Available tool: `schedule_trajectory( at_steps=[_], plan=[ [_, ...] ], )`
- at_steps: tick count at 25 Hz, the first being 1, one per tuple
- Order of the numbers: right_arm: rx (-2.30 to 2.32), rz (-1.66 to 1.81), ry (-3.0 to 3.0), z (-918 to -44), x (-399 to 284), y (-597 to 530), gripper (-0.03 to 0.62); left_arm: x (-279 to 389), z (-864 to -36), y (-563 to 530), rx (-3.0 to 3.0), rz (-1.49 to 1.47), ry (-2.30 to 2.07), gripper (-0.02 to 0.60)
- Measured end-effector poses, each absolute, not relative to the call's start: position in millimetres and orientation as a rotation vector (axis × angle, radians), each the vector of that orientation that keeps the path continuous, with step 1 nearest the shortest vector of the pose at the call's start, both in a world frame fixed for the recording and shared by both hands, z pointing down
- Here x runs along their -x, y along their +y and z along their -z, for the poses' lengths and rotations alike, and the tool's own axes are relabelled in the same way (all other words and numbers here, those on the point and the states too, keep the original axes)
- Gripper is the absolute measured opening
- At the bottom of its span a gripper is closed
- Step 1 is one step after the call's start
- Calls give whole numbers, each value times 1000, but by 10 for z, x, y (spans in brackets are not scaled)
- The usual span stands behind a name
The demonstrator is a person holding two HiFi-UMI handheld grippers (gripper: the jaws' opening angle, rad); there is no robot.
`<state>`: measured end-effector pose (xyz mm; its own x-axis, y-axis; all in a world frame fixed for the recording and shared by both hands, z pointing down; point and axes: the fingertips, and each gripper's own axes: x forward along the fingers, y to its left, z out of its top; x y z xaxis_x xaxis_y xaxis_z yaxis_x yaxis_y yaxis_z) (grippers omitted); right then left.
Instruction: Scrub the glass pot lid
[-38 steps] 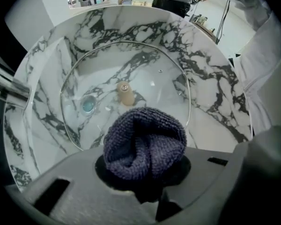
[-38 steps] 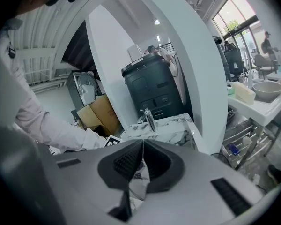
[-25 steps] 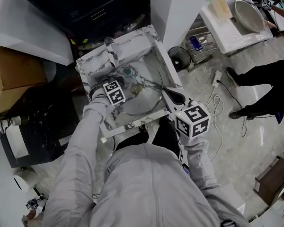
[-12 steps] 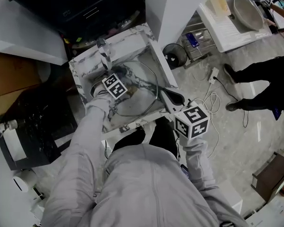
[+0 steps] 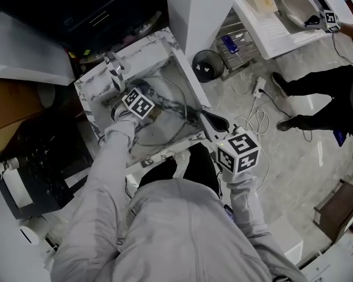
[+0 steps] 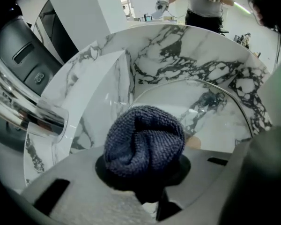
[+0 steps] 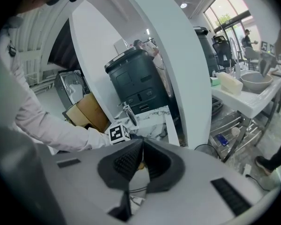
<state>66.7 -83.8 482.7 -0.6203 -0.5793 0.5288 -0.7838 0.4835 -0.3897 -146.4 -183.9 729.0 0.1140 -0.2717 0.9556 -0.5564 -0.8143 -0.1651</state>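
The glass pot lid [image 5: 166, 115] sits in the marble sink [image 5: 165, 44], tilted up rather than flat, its thin metal rim curving across the basin and the veined marble showing through the glass. A tan spot, probably its knob, shows low on the lid in the left gripper view. At the lid's near right edge the right gripper [image 5: 199, 117] has its dark ribbed jaws drawn together on the rim; in the right gripper view the pads meet at their tips, with the rim's arc passing just below them. On the other side of the lid the left gripper [image 6: 145, 170] is closed on a bunched dark blue knitted cloth [image 6: 143, 137], which bulges out past the jaws and sits close against the lid's face, though actual contact cannot be made out. The chrome faucet [image 5: 113, 69] rises from the sink's back left corner, just beside the left gripper's marker cube. Both grey sleeves reach into the basin from below in the head view. Behind the sink stands a black cabinet [image 5: 94, 10], with a white pillar [image 5: 194, 10] to its right. On the tiled floor beyond lie white cables [image 5: 256, 121], and another person [image 5: 317, 90] in dark trousers stands near a white table [image 5: 270, 31] bearing a bowl [image 5: 295, 3].
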Motion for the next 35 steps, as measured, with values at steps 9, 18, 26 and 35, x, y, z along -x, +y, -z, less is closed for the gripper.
schedule_trajectory(
  at_steps=[9,18,26,35],
  plan=[
    [-1166,-880,-2398,-4833,-777,-859,31,1007,-7294,-1837,-2215,-1704,-781,86],
    [-1164,-869,-2395,-4810,-742,-784,31,681,-7286,-1692,-2270,-1637,-699,86],
    [-1192,-865,-2382,-4772,-743,-638,31,312,-7237,-1361,-2360,-1559,-499,86],
    [-1204,-847,-2388,-4722,-606,-453,31,105,-7163,-729,-2408,-1516,-180,84]
  ],
)
